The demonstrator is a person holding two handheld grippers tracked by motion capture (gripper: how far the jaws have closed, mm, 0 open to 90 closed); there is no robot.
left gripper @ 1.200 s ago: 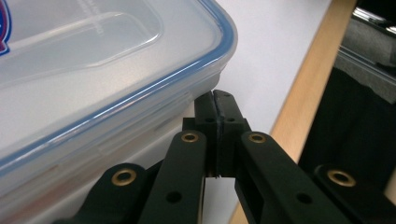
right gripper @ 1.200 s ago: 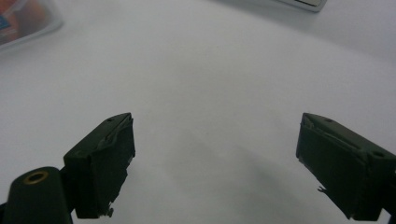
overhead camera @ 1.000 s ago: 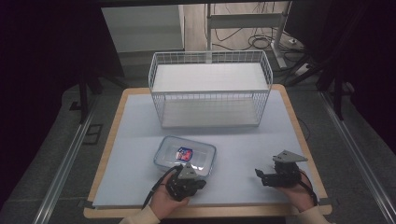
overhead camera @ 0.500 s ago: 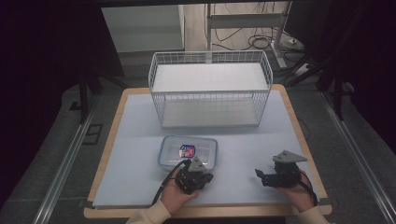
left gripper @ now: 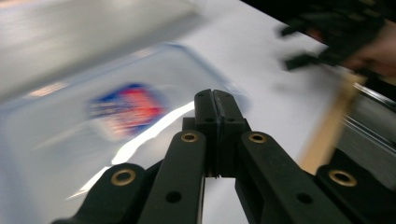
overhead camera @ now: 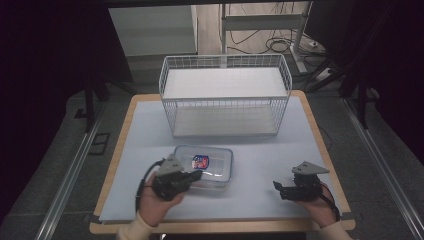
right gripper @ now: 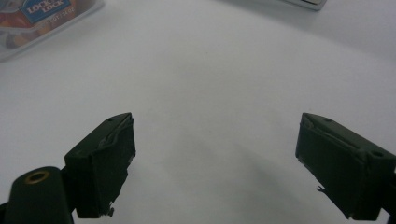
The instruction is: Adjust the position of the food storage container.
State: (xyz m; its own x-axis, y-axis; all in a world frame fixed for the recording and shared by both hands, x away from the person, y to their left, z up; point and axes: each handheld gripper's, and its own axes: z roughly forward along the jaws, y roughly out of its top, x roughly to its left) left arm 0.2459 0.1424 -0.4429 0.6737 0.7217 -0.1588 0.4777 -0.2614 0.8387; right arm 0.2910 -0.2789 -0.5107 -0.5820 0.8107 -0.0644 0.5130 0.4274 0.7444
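Two grippers over table (overhead camera: 150, 130) – wire basket (overhead camera: 225, 100) far ahead. Clear box (overhead camera: 215, 167) with red-blue label just ahead of left gripper (overhead camera: 196, 175), jaws pressed together, empty. Right gripper (overhead camera: 276, 186) – jaws wide apart, empty, box well off.

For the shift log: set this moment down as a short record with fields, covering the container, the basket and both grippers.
container: clear rectangular plastic container with a red and blue label, lying flat at the near middle of the table
basket: white wire basket, far middle of the table, behind the container
left gripper: jaws shut with nothing between them, tip over the container's near left edge
right gripper: jaws open, over bare table right of the container
table: wood-edged table with a pale blue-grey top
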